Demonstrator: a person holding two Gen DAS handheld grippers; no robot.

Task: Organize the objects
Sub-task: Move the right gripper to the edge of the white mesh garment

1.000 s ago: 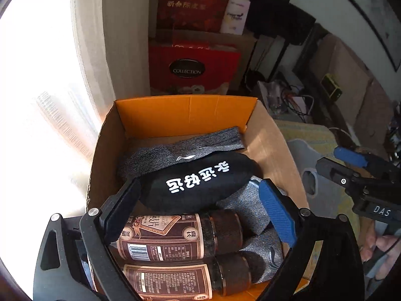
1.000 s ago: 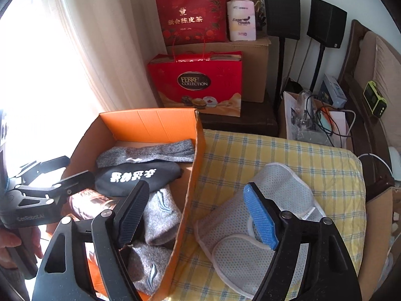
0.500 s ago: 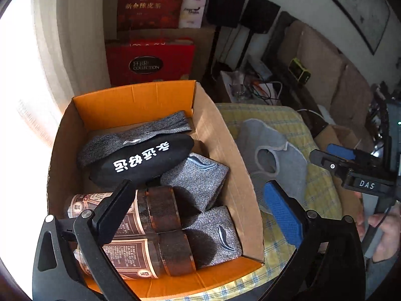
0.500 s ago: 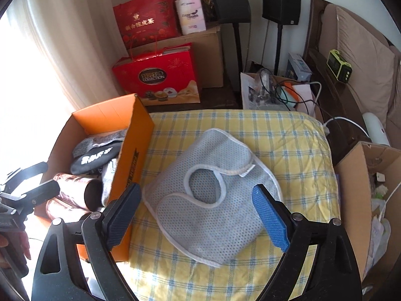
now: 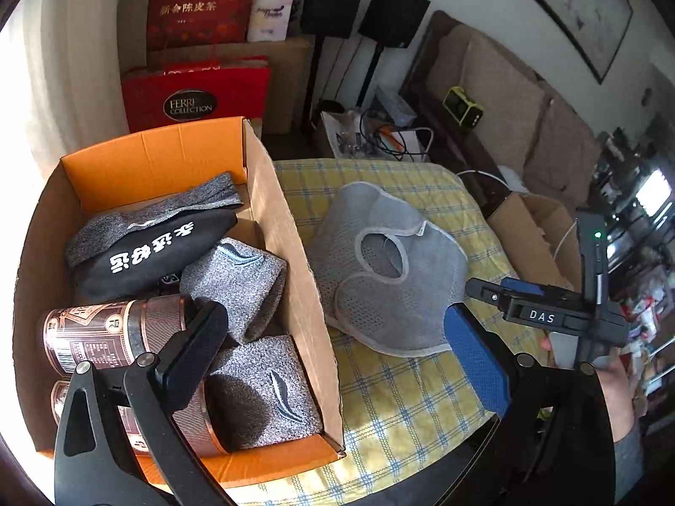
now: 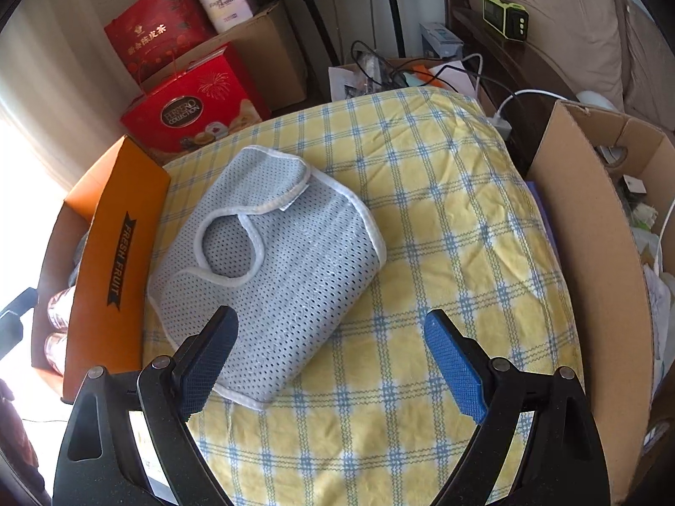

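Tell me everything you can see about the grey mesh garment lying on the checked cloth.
The grey mesh garment looks like a small vest or bib of perforated fabric, edged all round with pale binding. It has one round opening near its upper part and a folded-over flap at the top. It lies flat on the yellow checked cloth, close beside the orange cardboard box. Nothing grips it.

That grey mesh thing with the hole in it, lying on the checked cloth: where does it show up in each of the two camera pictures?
Left wrist view: the grey mesh garment lies right of centre, just right of the orange box.
Right wrist view: it lies left of centre, again beside the box, above the right gripper.
Shared landmark: the red Ferrero gift bag behind the box.
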